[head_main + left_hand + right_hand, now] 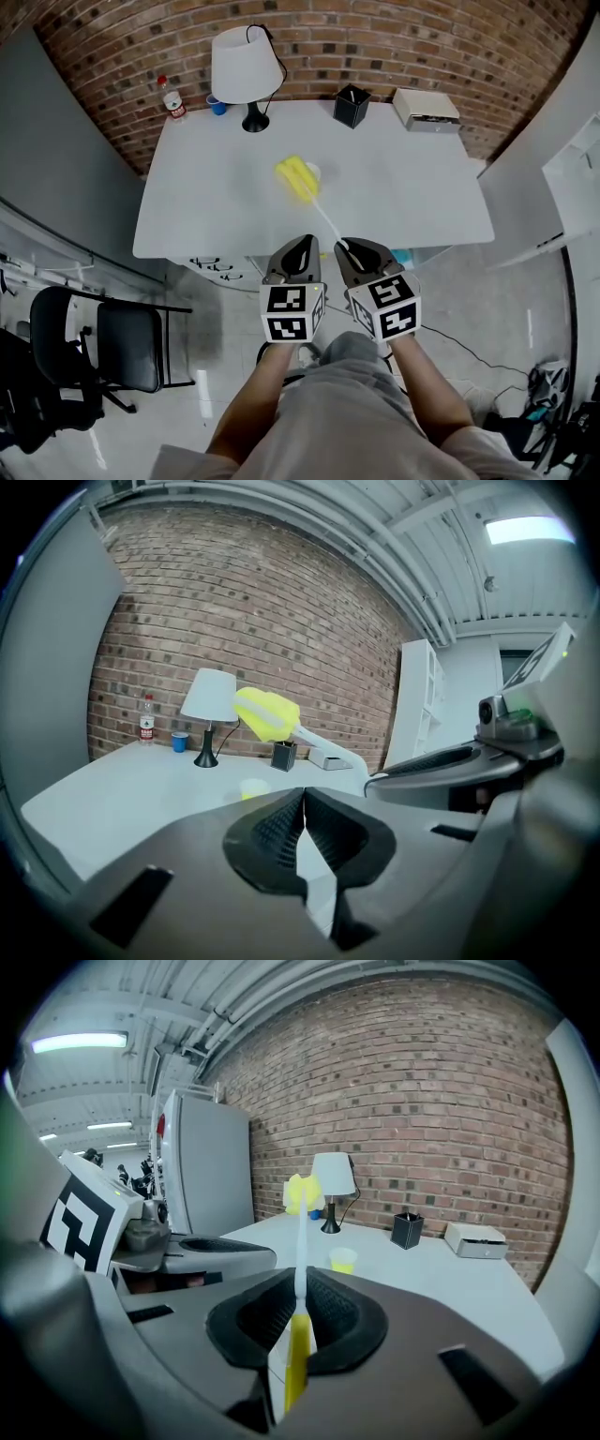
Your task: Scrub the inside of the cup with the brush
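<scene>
Two hazards are entered first, the greater leading.
- Tipping or sliding of the cup (pixel 343 1260): it stands unheld near the middle of the desk (pixel 216 206). The left hand-held gripper (pixel 304 799) is closed on nothing, so a push from the brush (pixel 300 1232) would probably meet no resistance.
- Swinging of the brush head: the handle is clamped at its very end by the right hand-held gripper (pixel 300 1279). Both hand-held grippers are off the desk's near edge, so the long lever may twist between the pads or miss the cup's mouth.

Counts, by size:
- Desk: one, white.
- Chair (pixel 103 347): one, black, on the floor off the desk's left edge.
- Lamp (pixel 246 66): one, white-shaded, at the far edge.
- Hand-held grippers: two.
- Brush: one, with a yellow head and white handle, its head raised above the desk toward the cup.
- White box (pixel 427 109): one, at the far right corner.
- Black holder (pixel 351 105): one, at the far edge.
- Bottle (pixel 172 99): one, red-capped, at the far left corner.
- Cups: two, the yellow one already listed and a blue cup (pixel 217 104) near the bottle.
</scene>
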Demonstrator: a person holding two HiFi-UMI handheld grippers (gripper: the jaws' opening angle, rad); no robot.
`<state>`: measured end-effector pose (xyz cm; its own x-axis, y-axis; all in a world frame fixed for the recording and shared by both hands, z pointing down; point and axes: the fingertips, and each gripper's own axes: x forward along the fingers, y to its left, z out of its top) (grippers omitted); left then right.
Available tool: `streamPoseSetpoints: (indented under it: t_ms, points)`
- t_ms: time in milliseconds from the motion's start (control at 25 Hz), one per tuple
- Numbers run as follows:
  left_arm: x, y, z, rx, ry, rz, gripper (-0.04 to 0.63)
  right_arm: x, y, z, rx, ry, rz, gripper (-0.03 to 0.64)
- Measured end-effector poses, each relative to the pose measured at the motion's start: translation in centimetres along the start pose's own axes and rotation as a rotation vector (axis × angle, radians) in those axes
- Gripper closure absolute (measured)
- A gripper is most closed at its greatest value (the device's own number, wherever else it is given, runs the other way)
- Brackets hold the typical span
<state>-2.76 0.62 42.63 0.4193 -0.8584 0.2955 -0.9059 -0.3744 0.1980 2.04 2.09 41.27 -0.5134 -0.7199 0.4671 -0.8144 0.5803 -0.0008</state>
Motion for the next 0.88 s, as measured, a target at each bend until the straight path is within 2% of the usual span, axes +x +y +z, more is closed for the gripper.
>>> streamPoseSetpoints:
  t_ms: [200, 640, 880]
  points:
    - [1.7, 0.7, -0.9, 0.005, -0.001, -0.001, 0.587, 1.3, -1.0, 0.1, 0.002, -0.006, -0.005, 0.587]
    - [9.0, 3.9, -2.4, -0.001, -0.008, 0.062, 0.581, 6.2, -5.3, 1.0, -0.036, -0.017, 0.030, 0.587]
    - [13.5, 5.5, -4.3, -0.031, 0.027, 0.096, 0.516, 9.3, -7.9, 1.2, -0.058, -0.003, 0.077, 0.586]
